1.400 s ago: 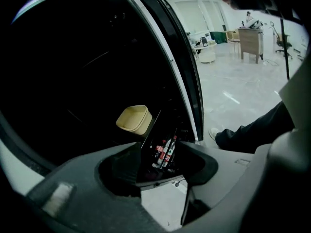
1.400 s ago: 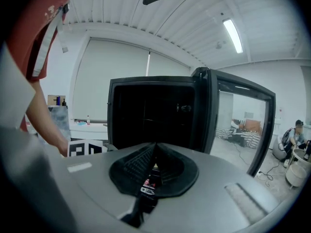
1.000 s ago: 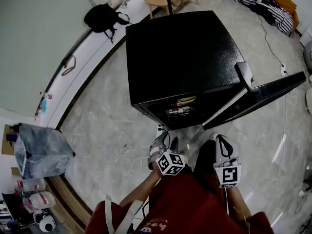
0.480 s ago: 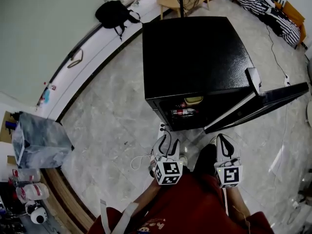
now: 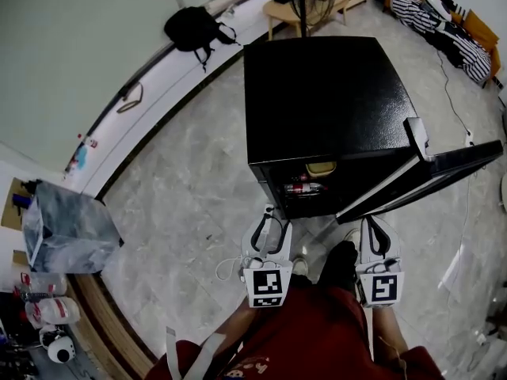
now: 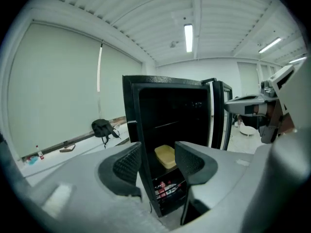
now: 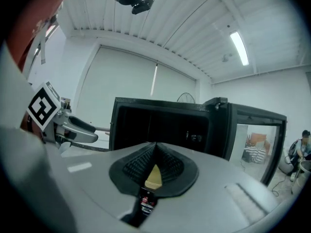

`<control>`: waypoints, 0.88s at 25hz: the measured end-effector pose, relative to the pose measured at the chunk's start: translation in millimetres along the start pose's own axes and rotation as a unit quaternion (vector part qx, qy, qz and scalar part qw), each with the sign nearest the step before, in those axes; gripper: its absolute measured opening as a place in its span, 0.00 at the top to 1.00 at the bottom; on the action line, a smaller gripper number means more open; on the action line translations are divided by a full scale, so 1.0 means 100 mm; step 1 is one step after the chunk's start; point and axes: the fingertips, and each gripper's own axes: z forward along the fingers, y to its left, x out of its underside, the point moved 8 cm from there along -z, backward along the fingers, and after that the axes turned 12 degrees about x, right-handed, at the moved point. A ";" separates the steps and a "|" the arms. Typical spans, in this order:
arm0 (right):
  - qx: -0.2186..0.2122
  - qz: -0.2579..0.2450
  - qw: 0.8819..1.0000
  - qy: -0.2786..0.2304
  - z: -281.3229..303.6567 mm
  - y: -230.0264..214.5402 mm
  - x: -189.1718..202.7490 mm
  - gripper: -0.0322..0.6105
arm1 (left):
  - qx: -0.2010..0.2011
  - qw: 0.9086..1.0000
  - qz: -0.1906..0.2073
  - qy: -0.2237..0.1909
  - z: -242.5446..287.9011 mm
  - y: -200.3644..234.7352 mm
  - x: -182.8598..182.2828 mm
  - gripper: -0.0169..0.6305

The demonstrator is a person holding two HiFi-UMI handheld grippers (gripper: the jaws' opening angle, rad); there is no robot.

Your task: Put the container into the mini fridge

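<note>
The left hand-held gripper [image 5: 268, 215] and the right hand-held gripper [image 5: 373, 223] sit side by side, near each other, both just short of the mini fridge [image 5: 325, 109] and pointing at its open front. The left one's jaws stand apart, with nothing between the pads [image 6: 130, 160]. The right one's jaws are closed tip to tip, gripping nothing. Both forearms [image 5: 238, 323] are drawn in close to the body.

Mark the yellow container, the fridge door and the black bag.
yellow container [image 6: 165, 156], left gripper view, top face.
fridge door [image 5: 459, 161], head view, top edge.
black bag [image 5: 192, 27], head view, middle of its body.
</note>
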 end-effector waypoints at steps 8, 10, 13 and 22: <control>0.041 0.000 0.999 -0.034 -0.03 -0.25 -0.26 0.95 | 0.005 0.997 0.016 -0.069 -0.03 0.00 -0.27 0.68; 0.052 0.005 0.998 -0.035 -0.05 -0.31 -0.29 0.95 | 0.004 0.997 0.018 -0.076 -0.04 0.01 -0.31 0.69; 0.057 0.005 0.998 -0.040 -0.07 -0.34 -0.31 0.95 | 0.003 0.996 0.021 -0.086 -0.05 0.02 -0.36 0.75; 0.050 0.009 0.998 -0.042 -0.09 -0.24 -0.32 0.95 | 0.013 0.993 0.024 -0.119 -0.08 0.01 -0.45 0.96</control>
